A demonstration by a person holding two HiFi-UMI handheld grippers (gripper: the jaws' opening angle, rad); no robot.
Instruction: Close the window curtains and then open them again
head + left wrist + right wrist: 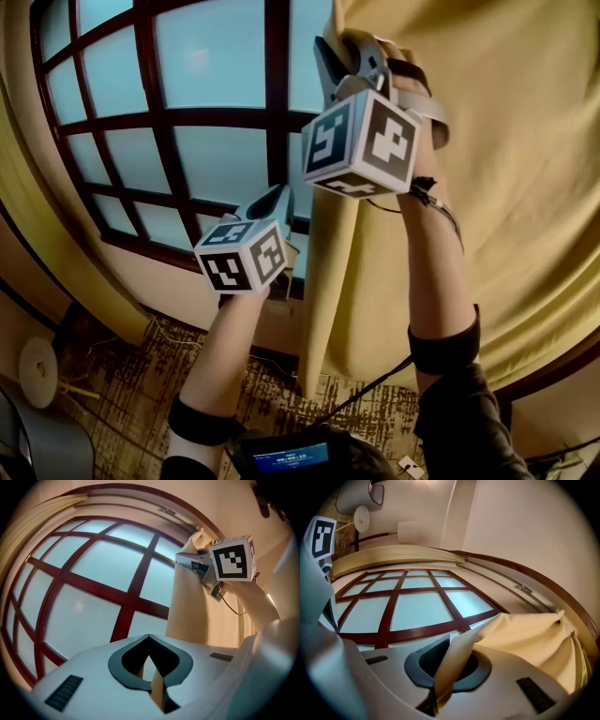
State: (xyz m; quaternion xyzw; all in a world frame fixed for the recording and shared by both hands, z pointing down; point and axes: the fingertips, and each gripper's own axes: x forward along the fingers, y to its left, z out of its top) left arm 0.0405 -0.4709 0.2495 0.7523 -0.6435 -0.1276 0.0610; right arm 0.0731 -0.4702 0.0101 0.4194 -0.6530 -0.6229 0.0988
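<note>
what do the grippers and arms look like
The left gripper and right gripper are pale grey shells, each with a white cube bearing black square markers. A black cable runs along the right forearm. Black bands wrap both forearms.

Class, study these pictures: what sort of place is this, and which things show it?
Probably an indoor room, perhaps in a home or hotel: a large window with dark red wooden bars, a yellow curtain hanging beside it, and patterned carpet below.

curtain [525, 141] right of window [187, 94]
</note>
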